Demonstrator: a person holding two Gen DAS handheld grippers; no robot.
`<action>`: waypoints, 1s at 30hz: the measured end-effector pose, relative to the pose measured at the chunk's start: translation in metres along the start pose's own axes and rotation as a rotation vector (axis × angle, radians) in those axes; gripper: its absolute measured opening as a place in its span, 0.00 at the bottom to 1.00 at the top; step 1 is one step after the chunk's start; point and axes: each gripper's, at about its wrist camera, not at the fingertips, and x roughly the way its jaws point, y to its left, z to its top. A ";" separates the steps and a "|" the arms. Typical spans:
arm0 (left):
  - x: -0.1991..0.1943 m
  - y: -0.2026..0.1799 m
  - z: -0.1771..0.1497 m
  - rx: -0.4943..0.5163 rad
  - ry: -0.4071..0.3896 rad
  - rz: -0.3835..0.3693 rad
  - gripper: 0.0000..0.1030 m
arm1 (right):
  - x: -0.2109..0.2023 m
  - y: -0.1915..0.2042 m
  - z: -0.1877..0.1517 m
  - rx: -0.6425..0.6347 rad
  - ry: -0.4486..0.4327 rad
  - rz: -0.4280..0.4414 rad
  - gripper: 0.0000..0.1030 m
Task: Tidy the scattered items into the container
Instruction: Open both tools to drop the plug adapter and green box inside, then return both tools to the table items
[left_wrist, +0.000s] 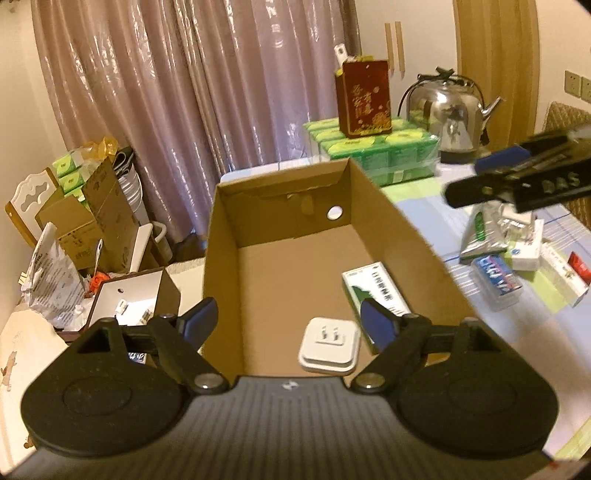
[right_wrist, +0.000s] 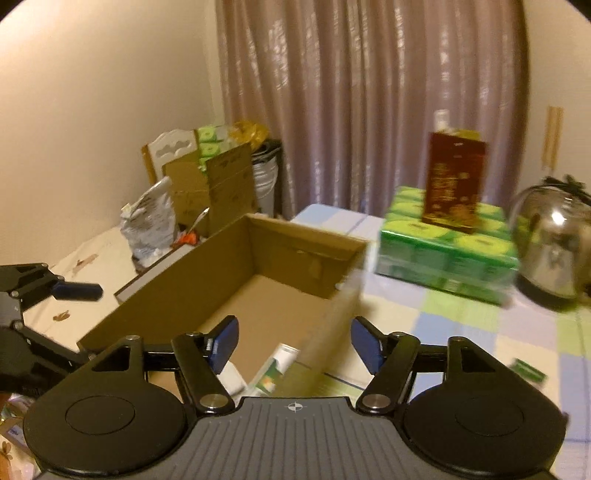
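1. Left of the cardboard box (left_wrist: 295, 236): a clutter pile of cartons and bags on a lower surface, not judged part of the task.
2. Left tongs (left_wrist: 288, 321): spread wide, holding nothing, poised above the near end of the cardboard box. The white plug adapter (left_wrist: 328, 347) sits directly below them; whether it rests on the floor of the box or is in mid-fall cannot be told. Judged: the wide spread suits a drop just made.
3. Cardboard box interior: a green-and-white carton (left_wrist: 375, 295) lies flat just right of the white plug adapter, against the right wall. The far half of the floor is bare, so room remains.
4. Right of the cardboard box, on the bench (left_wrist: 461, 266): the scattered items (left_wrist: 517, 266), small packets and cartons, lie heaped together, not yet tidied. These are the task's remaining work.
5. Right tongs (right_wrist: 293, 341): spread wide and empty, held above the box's near right wall. In the left view they hang over the scattered items. Judged: positioned for the next pickup.
6. Behind the cardboard box: green tissue packs (left_wrist: 373, 147) bearing a red carton (left_wrist: 364, 99), with a steel kettle (left_wrist: 447, 110) beside them.
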 end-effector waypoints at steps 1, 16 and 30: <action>-0.003 -0.004 0.001 0.001 -0.004 -0.004 0.80 | -0.008 -0.006 -0.004 0.005 -0.002 -0.011 0.71; -0.056 -0.108 0.011 0.031 -0.085 -0.089 0.99 | -0.146 -0.098 -0.140 0.234 0.105 -0.249 0.98; -0.051 -0.217 -0.020 0.048 0.015 -0.246 0.99 | -0.196 -0.142 -0.205 0.397 0.144 -0.313 0.98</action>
